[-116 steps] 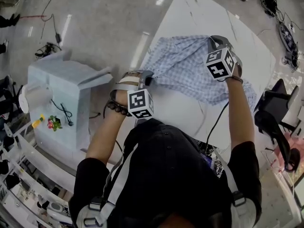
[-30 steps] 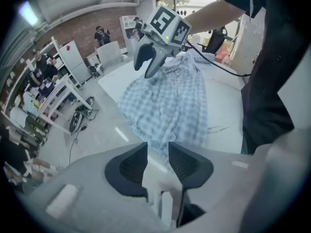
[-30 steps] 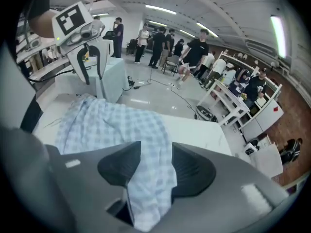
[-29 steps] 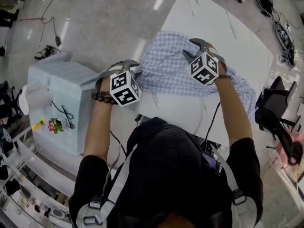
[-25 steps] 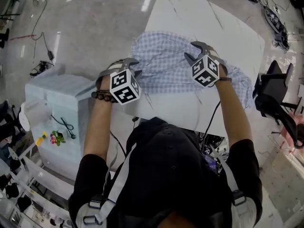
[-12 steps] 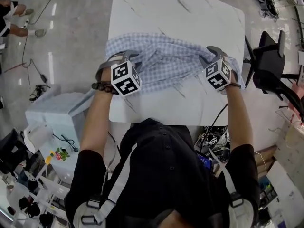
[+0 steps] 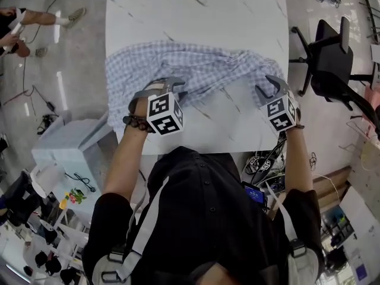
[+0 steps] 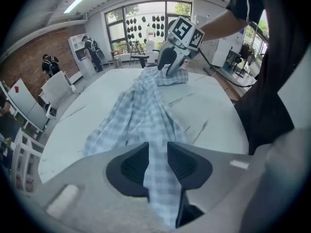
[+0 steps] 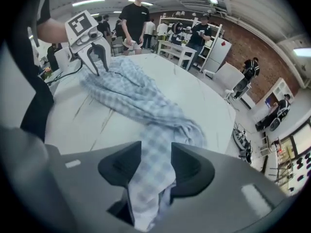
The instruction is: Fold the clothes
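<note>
While both tools grip it, the shirt lies stretched sideways across the white, marble-veined desk. It is a thin cloth in a small light blue and white check, rumpled all over. Its far edge runs fairly straight across the desk, and its left part spreads flatter and reaches the desk's left edge. Toward the right it gathers into long, tight folds.

The left tool points steeply down at the near edge of the shirt, left of the middle. Its jaws are drawn close together, and the dark pads pinch a narrow strip of checked cloth that trails out behind them. The right tool has the shirt's near right end, close to the desk's right edge. Its jaws stand a little wider, clamped on a thicker fold of the same cloth. Between the two tools the near hem curves away, leaving bare desk in front of the person, and the cloth runs from one tool to the other as a bunched band. A black chair stands just beside the desk's right edge
</note>
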`<state>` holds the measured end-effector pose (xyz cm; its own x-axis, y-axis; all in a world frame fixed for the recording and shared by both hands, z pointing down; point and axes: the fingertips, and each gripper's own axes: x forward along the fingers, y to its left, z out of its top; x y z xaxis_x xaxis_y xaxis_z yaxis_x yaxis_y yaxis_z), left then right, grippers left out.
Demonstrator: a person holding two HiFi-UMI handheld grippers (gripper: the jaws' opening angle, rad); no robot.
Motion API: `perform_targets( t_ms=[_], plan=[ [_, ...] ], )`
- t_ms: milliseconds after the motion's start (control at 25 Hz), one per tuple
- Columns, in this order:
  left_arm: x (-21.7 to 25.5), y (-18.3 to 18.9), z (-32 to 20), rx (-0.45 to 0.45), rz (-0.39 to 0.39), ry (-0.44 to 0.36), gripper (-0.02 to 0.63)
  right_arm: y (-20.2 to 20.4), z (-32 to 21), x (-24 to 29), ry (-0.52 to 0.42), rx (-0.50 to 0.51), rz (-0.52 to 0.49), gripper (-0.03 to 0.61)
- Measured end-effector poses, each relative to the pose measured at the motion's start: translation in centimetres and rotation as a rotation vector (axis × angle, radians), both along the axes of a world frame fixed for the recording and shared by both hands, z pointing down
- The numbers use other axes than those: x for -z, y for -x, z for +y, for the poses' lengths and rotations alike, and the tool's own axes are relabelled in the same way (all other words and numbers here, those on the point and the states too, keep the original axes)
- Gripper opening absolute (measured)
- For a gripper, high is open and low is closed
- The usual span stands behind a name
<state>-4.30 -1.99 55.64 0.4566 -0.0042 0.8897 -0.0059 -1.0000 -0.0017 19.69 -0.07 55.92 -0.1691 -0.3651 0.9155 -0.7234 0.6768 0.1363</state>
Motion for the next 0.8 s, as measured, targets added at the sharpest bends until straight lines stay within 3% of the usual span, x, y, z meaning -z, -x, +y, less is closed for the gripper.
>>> perform_targets(
  t_ms=[200, 280, 320, 400, 480, 640, 800],
  plan=[
    [-1.1, -3.0, 4.1, -0.027, -0.032, 0.014, 0.149, 0.2, 3.4, -0.7, 0.080, -0.106, -0.118, 0.252],
    [-2.3, -3.3, 4.9, -0.029, -0.074, -0.006, 0.166, -0.6, 3.9, -1.8, 0.087, -0.124, -0.083, 0.248],
    [-2.8, -3.3, 5.2, -0.029, -0.095, -0.020, 0.166, -1.3, 4.1, -2.2, 0.076, -0.127, -0.043, 0.205],
    [-3.8, -3.2, 5.5, -0.027, -0.136, -0.058, 0.127, -2.5, 4.4, -2.5, 0.054, -0.125, 0.021, 0.043],
    [-4.3, -2.9, 5.4, -0.009, -0.158, -0.091, 0.016, -3.2, 4.7, -2.3, 0.049, -0.116, 0.033, 0.012],
    [-4.1, -2.9, 5.9, 0.046, -0.146, -0.053, 0.014, -5.6, 5.7, -1.0, 0.020, -0.083, 0.070, 0.009],
    [-3.1, -3.0, 7.6, 0.030, -0.141, -0.030, 0.013, -10.2, 7.6, -0.4, 0.011, -0.086, 0.127, 0.009]
  ],
)
